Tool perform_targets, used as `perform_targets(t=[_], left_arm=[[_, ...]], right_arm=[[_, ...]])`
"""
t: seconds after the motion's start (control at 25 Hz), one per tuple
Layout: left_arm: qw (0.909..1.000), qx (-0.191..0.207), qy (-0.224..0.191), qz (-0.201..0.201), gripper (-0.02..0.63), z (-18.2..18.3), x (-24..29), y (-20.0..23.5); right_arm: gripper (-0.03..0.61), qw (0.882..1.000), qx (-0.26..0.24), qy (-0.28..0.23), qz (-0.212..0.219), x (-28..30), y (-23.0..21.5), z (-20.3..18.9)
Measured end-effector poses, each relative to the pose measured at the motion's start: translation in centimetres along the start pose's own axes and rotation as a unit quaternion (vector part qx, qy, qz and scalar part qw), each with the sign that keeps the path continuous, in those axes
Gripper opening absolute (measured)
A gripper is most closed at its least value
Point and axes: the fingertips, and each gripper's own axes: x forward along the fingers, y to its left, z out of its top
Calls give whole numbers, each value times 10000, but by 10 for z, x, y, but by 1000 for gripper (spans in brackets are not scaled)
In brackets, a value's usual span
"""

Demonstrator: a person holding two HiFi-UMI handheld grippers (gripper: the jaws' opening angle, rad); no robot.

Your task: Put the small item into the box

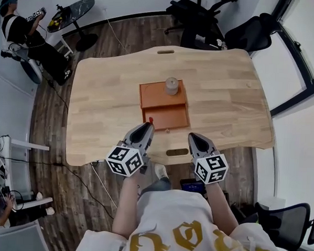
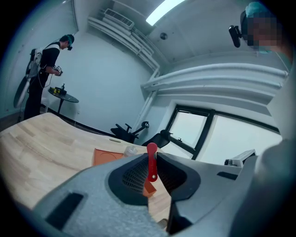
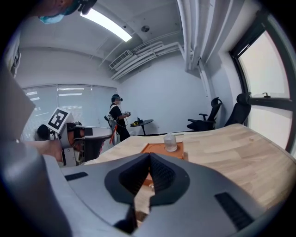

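An orange box sits mid-table with its drawer pulled open toward me; the box also shows in the left gripper view and the right gripper view. My left gripper is shut on a small red item, held upright between the jaws, just at the drawer's near left corner. My right gripper hovers near the drawer's right front corner, jaws shut with nothing between them.
A small clear jar stands on the box top. The wooden table has slots at the front and back edges. Office chairs stand behind it. A person stands beside a round black table at the far left.
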Motion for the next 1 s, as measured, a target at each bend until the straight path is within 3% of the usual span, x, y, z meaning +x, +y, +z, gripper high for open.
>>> perform_targets(t=[0.32,0.56,1.0], left_arm=[[9998,-124,-20,-132,52,26,23,58],[9995,-74,-62,-311,52,33,35,57],[9996,30,-100,-269,52,49,59,64]], right_arm=[[12,9999,-74,-38,-111,66,-2,26],[11,9995,-160,-58,-248,71,-4,32],[11,9992,-171,-290,-194,85,-20,54]])
